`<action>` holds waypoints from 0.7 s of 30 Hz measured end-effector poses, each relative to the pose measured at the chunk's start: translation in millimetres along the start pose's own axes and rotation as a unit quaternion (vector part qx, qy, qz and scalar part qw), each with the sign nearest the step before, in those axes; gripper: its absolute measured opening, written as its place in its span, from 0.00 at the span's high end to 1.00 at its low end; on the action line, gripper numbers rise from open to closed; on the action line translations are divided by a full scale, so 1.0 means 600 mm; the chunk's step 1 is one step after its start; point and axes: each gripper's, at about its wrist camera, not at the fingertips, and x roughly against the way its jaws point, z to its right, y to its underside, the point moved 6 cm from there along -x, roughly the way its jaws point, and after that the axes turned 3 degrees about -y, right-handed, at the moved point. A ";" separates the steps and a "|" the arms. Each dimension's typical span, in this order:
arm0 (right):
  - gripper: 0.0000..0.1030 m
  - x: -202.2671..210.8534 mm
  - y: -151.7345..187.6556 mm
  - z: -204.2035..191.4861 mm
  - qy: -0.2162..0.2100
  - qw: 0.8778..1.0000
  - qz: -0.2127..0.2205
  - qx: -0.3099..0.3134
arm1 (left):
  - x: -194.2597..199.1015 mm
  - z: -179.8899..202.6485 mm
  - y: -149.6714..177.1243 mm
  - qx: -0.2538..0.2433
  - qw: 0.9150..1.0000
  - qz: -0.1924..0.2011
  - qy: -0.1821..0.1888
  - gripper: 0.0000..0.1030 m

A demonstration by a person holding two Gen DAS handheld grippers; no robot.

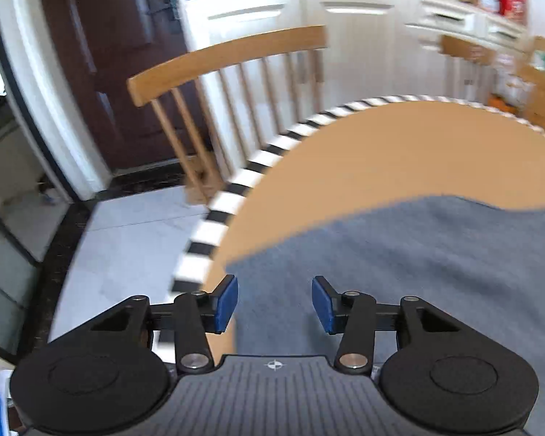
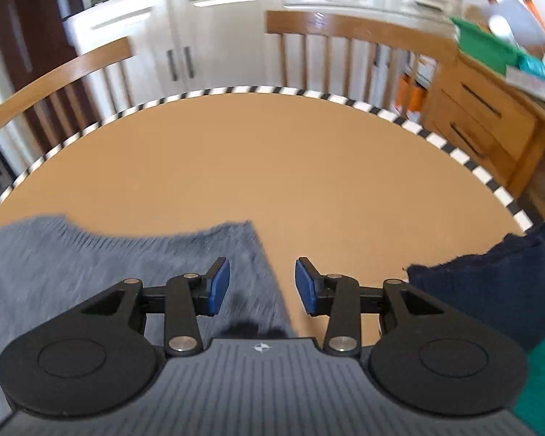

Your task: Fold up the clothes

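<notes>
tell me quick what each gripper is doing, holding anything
left gripper: open, holding nothing, over the grey cloth
right gripper: open, holding nothing, over the cloth's edge

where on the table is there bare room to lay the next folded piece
The far half of the table is bare, bordered by its striped edge and the grey garment. The near side is crowded: grey garment at left, dark navy cloth at right, a narrow bare strip between.

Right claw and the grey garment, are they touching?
Apart. In the right wrist view the right claw stands open, its blue pads clear above the grey garment, nothing pinched between them.
</notes>
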 end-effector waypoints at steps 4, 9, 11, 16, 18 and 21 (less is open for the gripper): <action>0.56 -0.056 -0.007 0.005 -0.004 0.999 -0.027 -0.019 | -0.062 0.011 -0.015 0.010 0.999 -0.039 0.027 0.56; 0.87 -0.097 -0.002 -0.021 -0.023 0.998 -0.055 0.015 | -0.093 0.038 -0.035 0.001 0.997 -0.048 0.054 0.92; 0.88 -0.102 -0.007 -0.030 0.004 0.997 -0.048 0.059 | -0.107 0.049 -0.051 -0.011 0.998 -0.041 0.047 0.98; 0.88 -0.124 -0.028 -0.014 0.049 0.995 -0.032 0.076 | -0.170 0.082 -0.105 -0.027 0.999 -0.019 0.025 1.00; 0.88 -0.130 -0.031 -0.008 0.070 0.994 -0.028 0.074 | -0.190 0.094 -0.127 -0.025 0.999 -0.014 0.027 1.00; 0.88 -0.134 -0.029 -0.001 0.093 0.992 -0.024 0.075 | -0.210 0.108 -0.151 -0.012 0.998 -0.017 0.057 0.99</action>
